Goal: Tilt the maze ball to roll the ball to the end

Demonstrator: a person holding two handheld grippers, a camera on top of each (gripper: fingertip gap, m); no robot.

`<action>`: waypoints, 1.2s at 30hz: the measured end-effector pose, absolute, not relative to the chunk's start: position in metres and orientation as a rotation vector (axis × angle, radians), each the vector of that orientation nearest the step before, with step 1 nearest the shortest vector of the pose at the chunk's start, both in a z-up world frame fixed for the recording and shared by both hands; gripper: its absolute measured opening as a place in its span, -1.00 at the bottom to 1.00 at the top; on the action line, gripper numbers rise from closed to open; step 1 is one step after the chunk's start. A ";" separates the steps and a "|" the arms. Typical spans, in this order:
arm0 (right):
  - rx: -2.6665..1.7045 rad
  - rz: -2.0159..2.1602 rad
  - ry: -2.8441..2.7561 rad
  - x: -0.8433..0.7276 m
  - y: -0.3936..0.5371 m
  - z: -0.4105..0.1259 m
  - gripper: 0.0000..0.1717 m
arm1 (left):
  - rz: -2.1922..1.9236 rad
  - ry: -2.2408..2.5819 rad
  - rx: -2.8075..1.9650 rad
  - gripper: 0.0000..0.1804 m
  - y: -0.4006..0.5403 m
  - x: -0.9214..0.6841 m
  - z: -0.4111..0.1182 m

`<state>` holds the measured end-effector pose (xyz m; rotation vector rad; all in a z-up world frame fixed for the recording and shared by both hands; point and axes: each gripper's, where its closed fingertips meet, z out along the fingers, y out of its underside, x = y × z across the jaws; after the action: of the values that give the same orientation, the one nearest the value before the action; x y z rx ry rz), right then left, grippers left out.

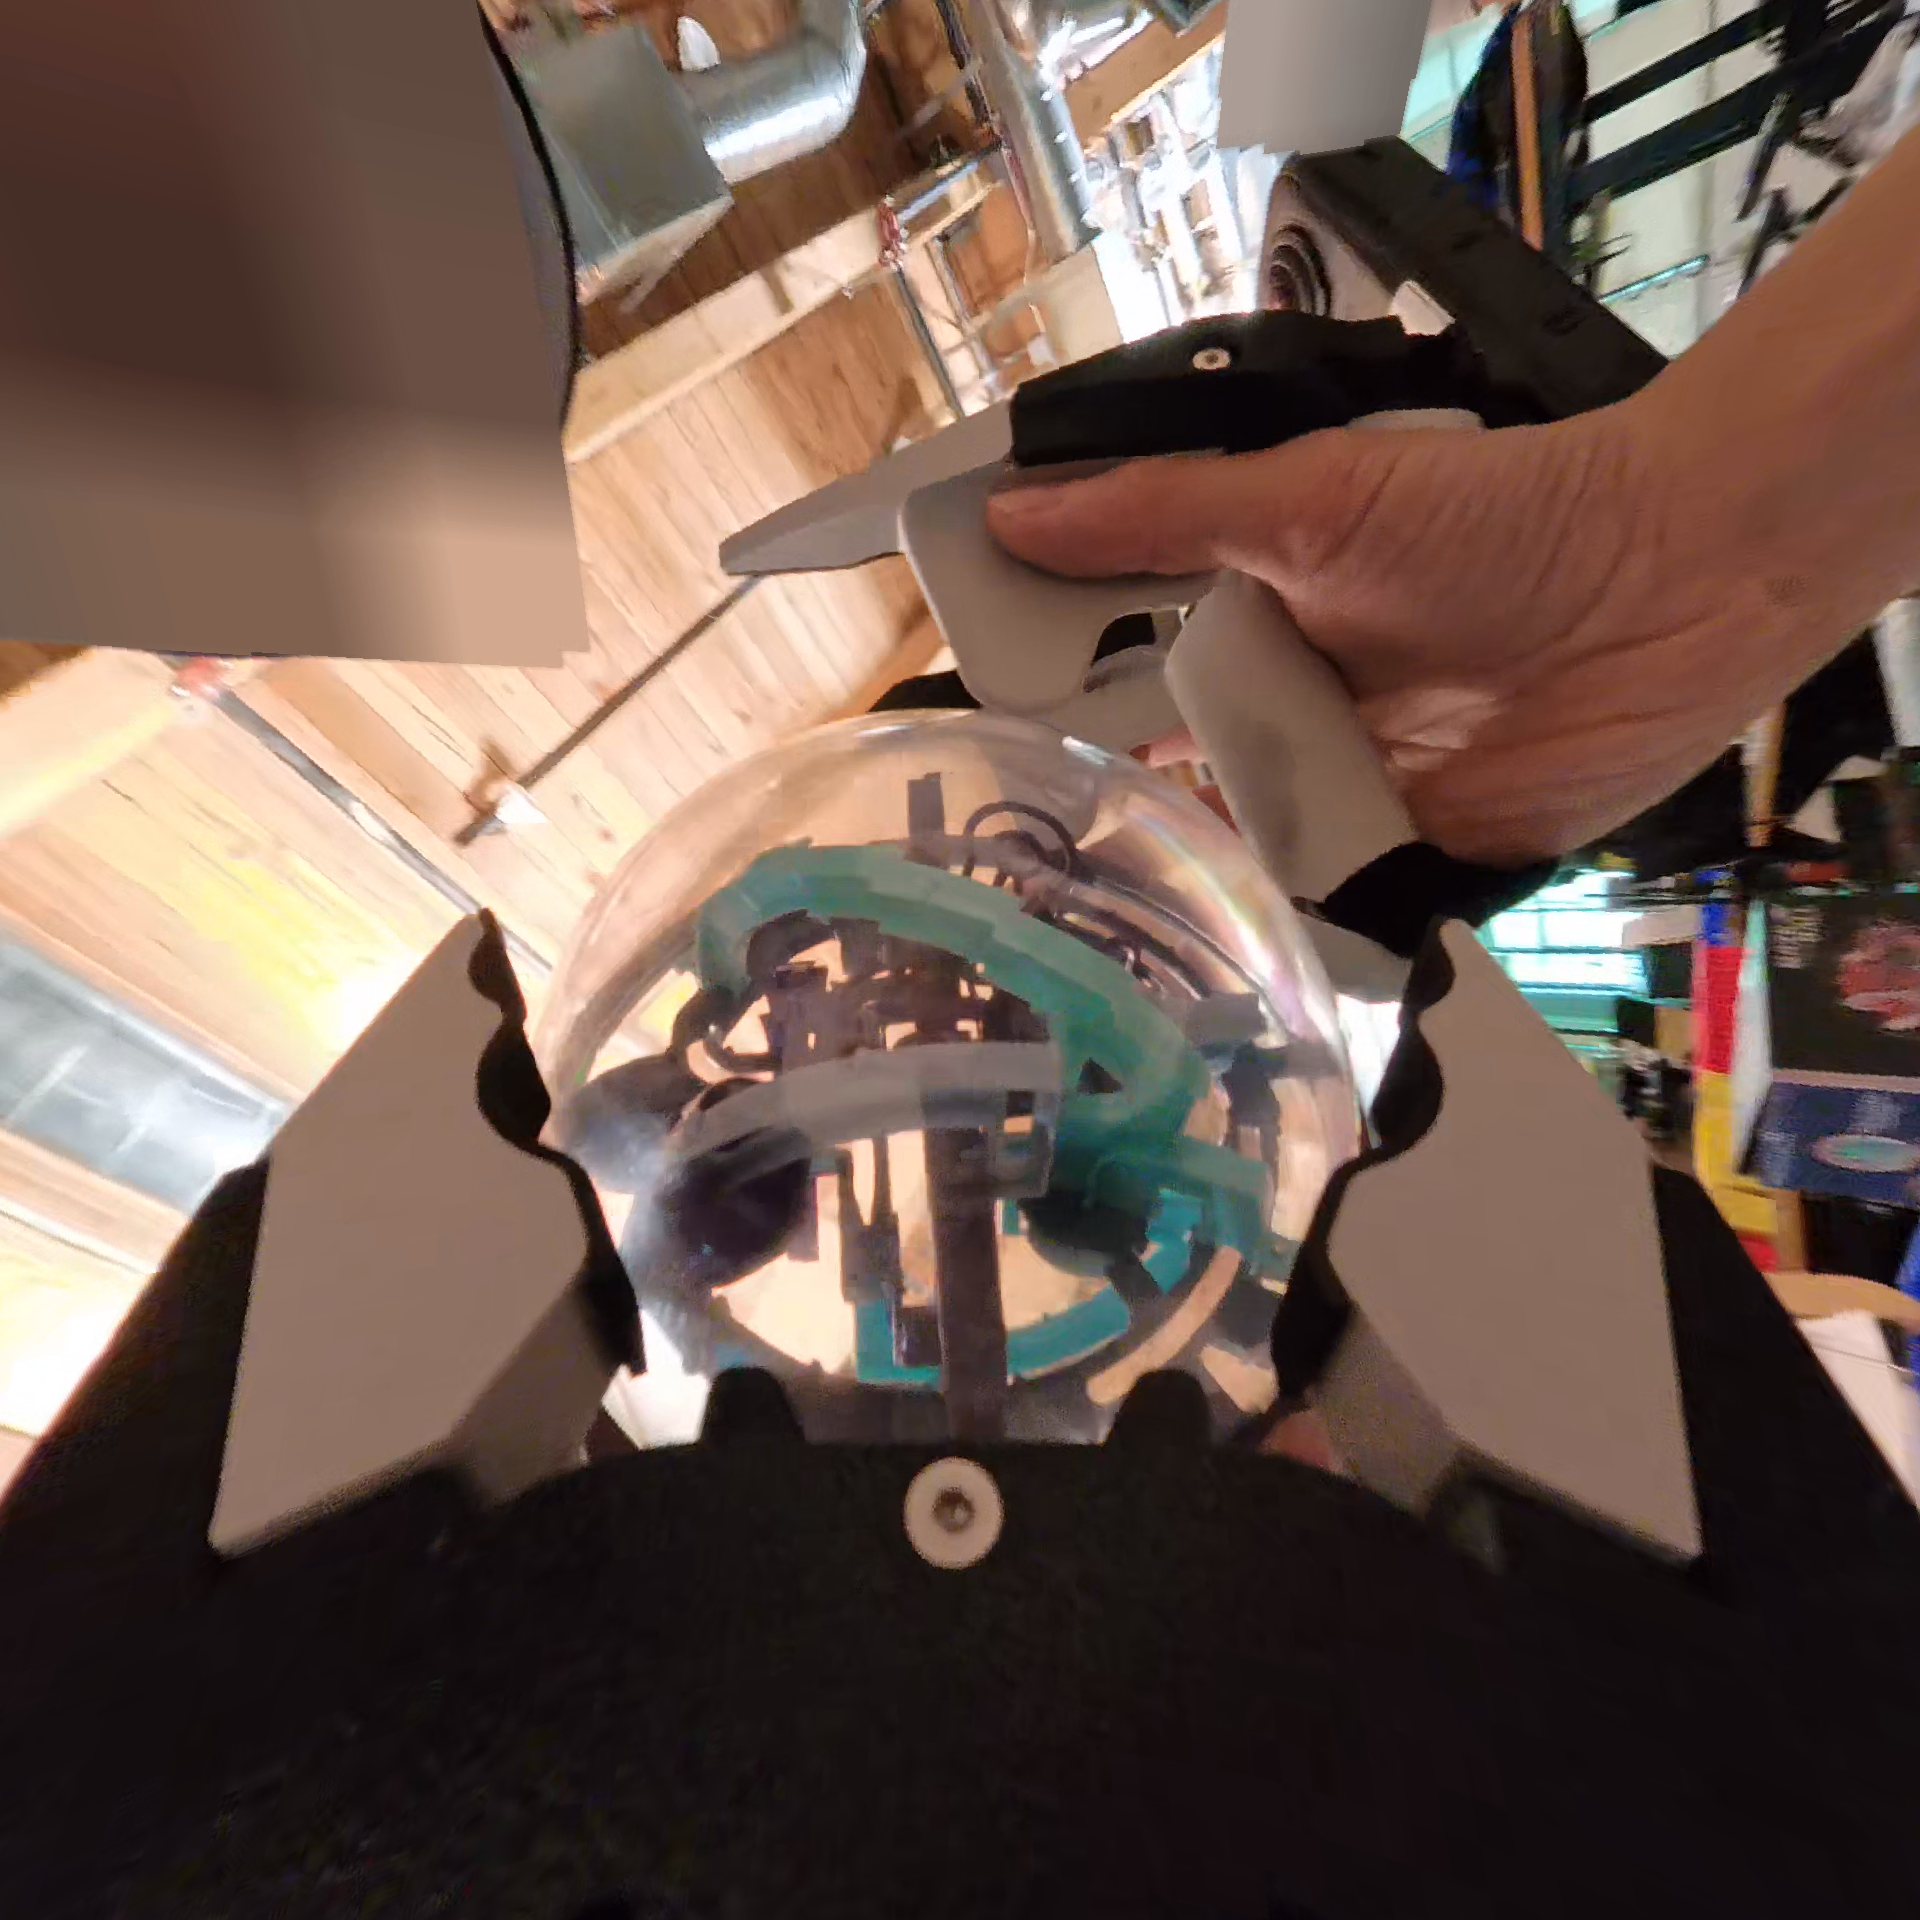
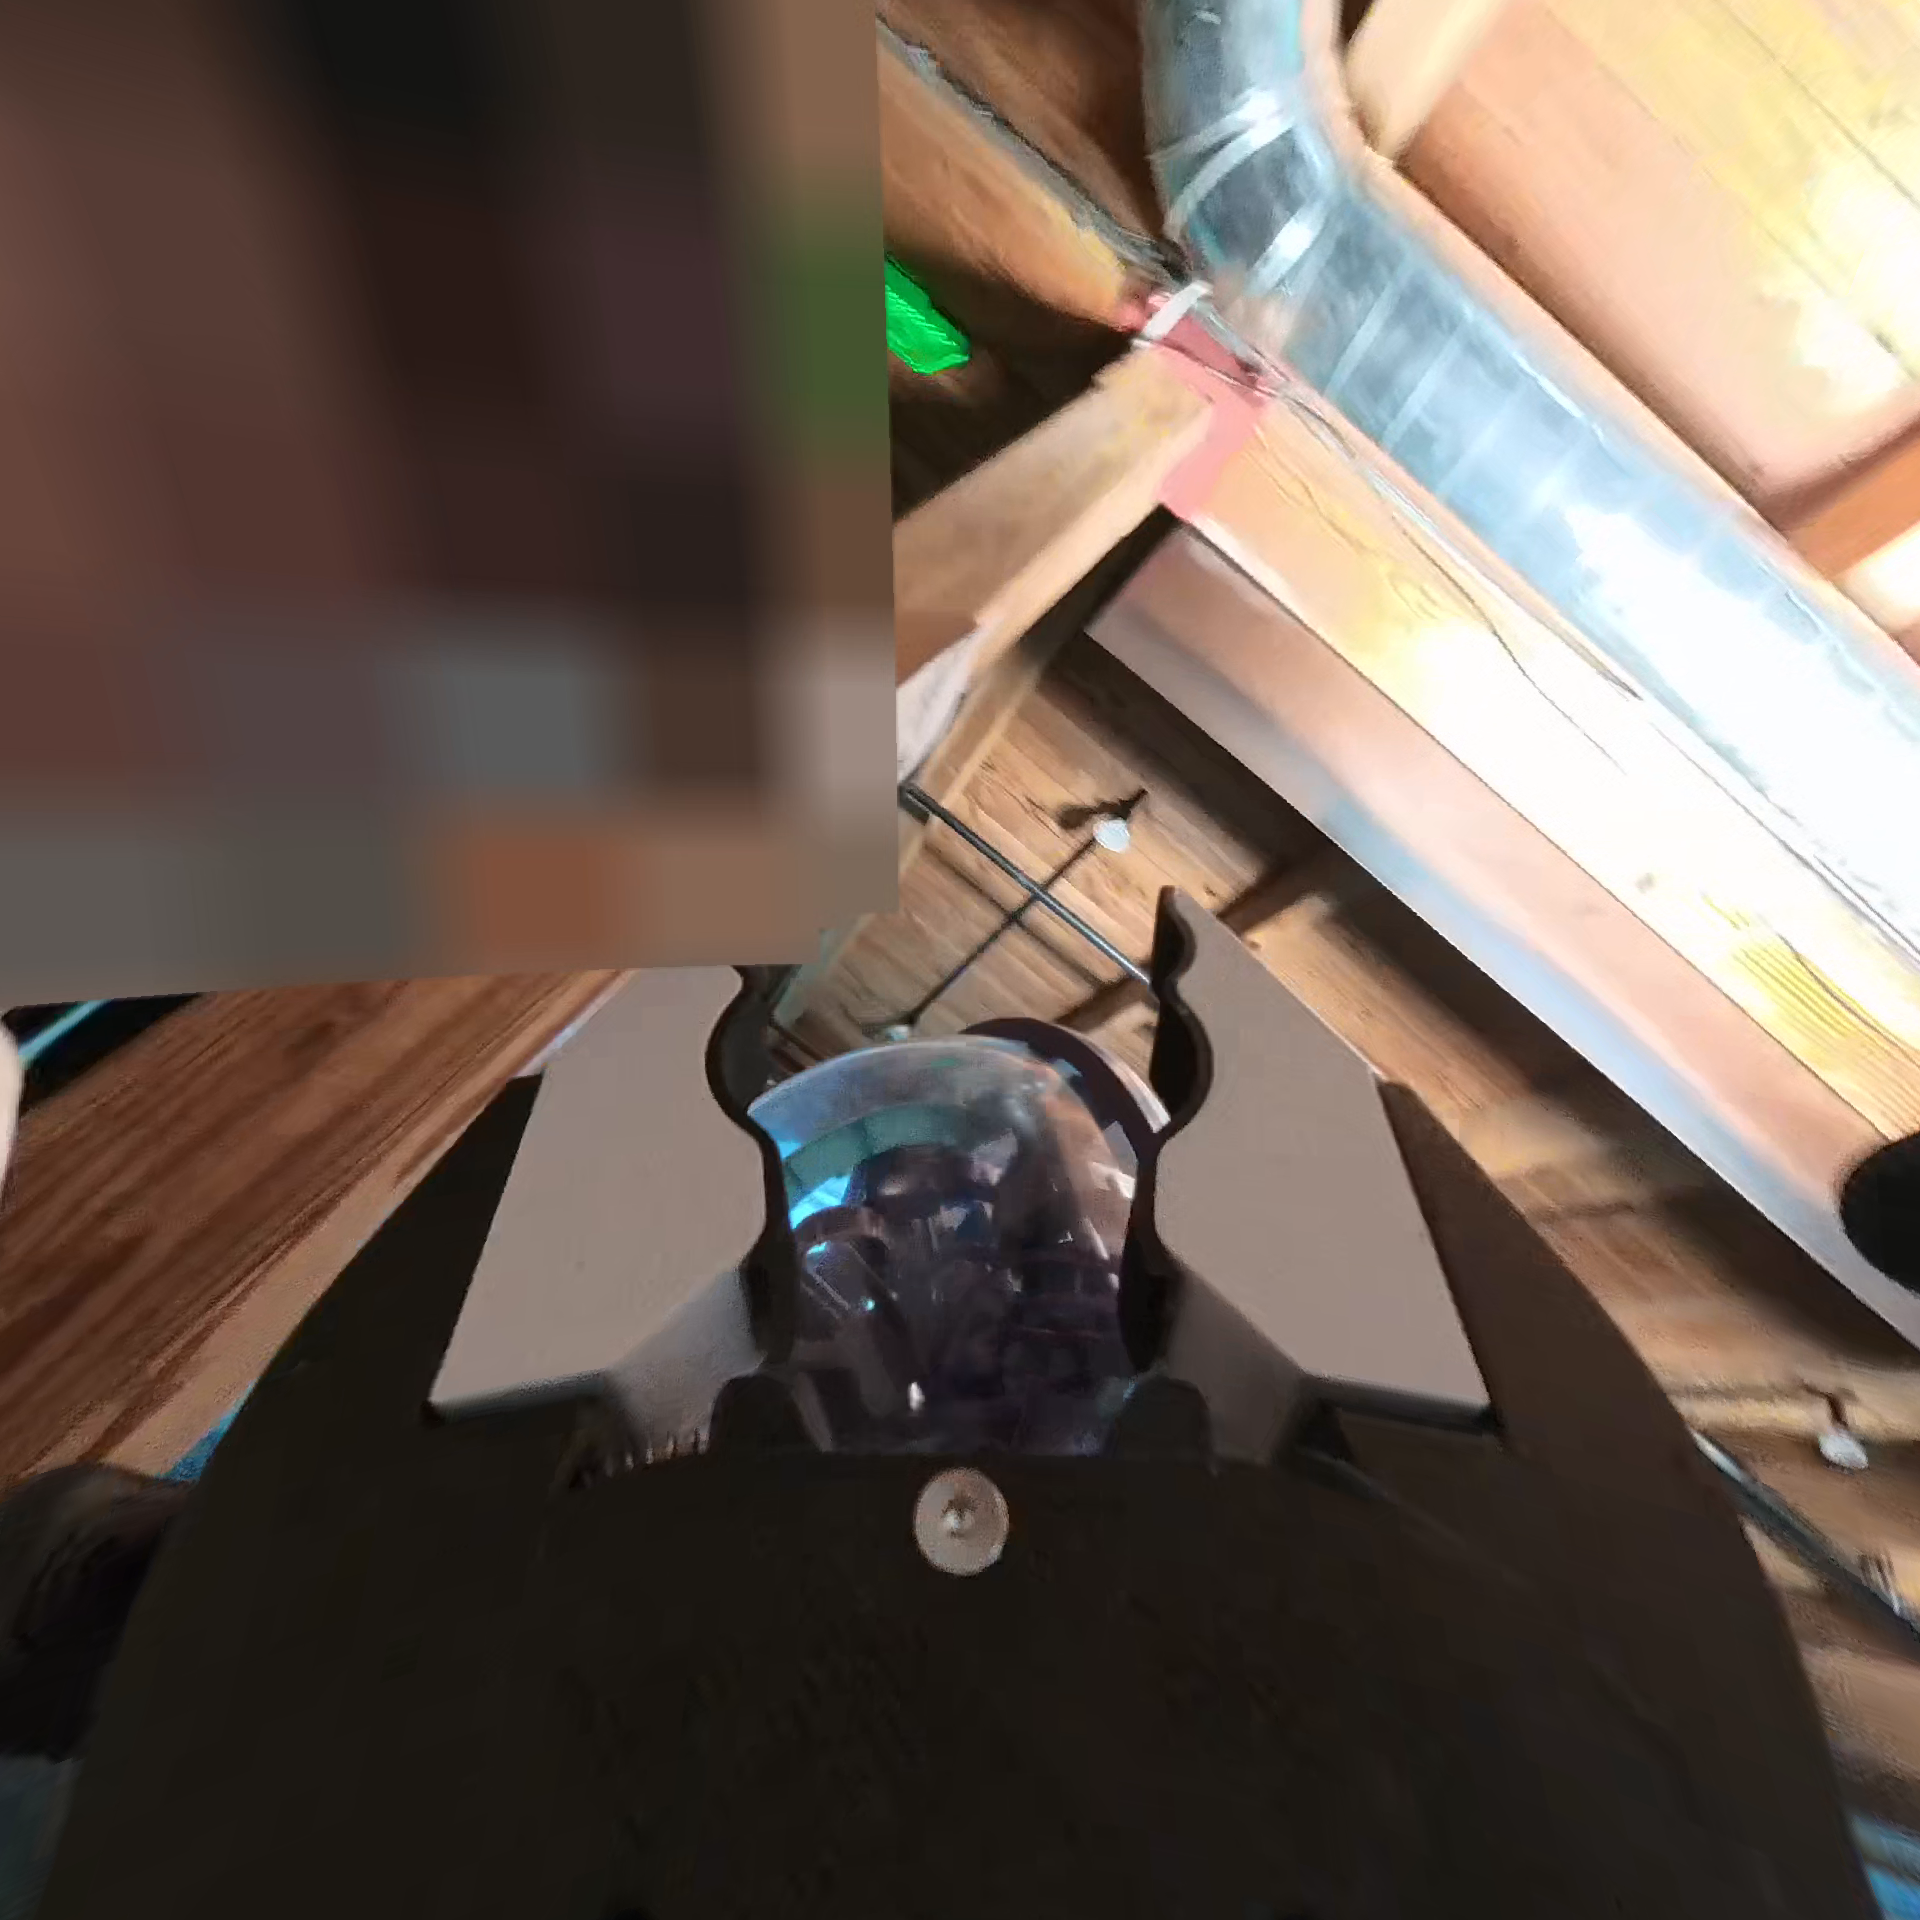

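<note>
While wide-spread, left gripper (image 1: pixel 951 1039) clamps clear maze ball (image 1: pixel 935 1091) | right gripper (image 2: pixel 961 1122) apparently grips it too

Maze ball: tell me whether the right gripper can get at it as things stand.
Probably yes: the maze ball already sits between the right gripper jaws, nothing in the way. The left gripper straddles it as well.

We found no writing we could read in either view. The boxes (image 1: pixel 1808 1049) stacked at the right edge of the left wrist view carried printed artwork, too blurred to make out. The green lit sign (image 2: pixel 925 322) under the wooden ceiling in the right wrist view was smeared, nothing legible on it.
</note>
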<state>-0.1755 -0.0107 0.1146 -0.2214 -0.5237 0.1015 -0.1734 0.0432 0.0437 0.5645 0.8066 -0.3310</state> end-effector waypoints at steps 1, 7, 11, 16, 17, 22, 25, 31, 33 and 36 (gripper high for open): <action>-0.224 0.081 -0.556 -0.179 -0.009 0.113 -0.17 | -0.341 0.784 0.563 0.74 0.044 -0.175 0.045; -0.324 0.035 -0.490 -0.168 0.015 0.107 -0.08 | -0.403 0.856 0.468 0.74 0.065 -0.155 0.041; -0.271 0.009 -0.556 -0.186 0.003 0.109 -0.15 | -0.367 0.778 0.519 0.74 0.058 -0.169 0.045; -0.298 0.002 -0.545 -0.185 0.007 0.112 -0.08 | -0.392 0.797 0.511 0.74 0.054 -0.173 0.048; -0.336 0.004 -0.496 -0.176 0.015 0.112 -0.04 | -0.420 0.842 0.482 0.74 0.060 -0.164 0.045; -0.485 -0.052 -0.377 -0.157 0.045 0.115 -0.01 | -0.535 0.920 0.375 0.74 0.079 -0.144 0.041; -0.606 -0.096 -0.282 -0.143 0.064 0.117 -0.03 | -0.686 0.946 0.296 0.74 0.090 -0.134 0.039; -0.655 -0.086 -0.188 -0.124 0.070 0.115 -0.07 | -0.743 1.011 0.225 0.74 0.094 -0.119 0.034; -0.660 -0.076 -0.175 -0.122 0.070 0.116 -0.08 | -0.743 1.016 0.224 0.74 0.094 -0.118 0.033; -0.670 -0.083 -0.171 -0.120 0.070 0.116 -0.09 | -0.749 1.029 0.216 0.74 0.093 -0.117 0.033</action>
<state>-0.1200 0.0704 0.1162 -0.6696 -0.1709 -0.0831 -0.1170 0.0933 0.0329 0.2161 1.0285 -0.7492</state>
